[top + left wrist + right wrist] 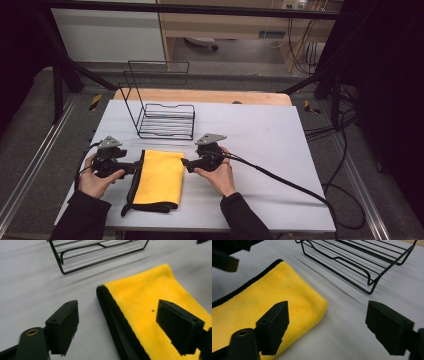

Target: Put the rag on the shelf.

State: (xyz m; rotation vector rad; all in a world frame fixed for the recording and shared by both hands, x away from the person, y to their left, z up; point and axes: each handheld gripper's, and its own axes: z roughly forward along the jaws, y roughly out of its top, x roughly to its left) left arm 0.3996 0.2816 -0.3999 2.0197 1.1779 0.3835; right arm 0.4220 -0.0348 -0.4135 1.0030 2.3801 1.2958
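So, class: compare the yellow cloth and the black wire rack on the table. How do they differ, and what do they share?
The yellow cloth is soft and solid, while the wire rack is stiff and see-through. The cloth lies folded flat; the rack has a tall back frame standing up. The cloth lies between the two hands; the rack stands farther back. Both rest on the white table, and neither is held.

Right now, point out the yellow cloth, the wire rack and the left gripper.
yellow cloth (159, 177): high view, middle of its top face.
wire rack (167, 121): high view, its base wires.
left gripper (117, 325): left gripper view, midway between its open jaws.
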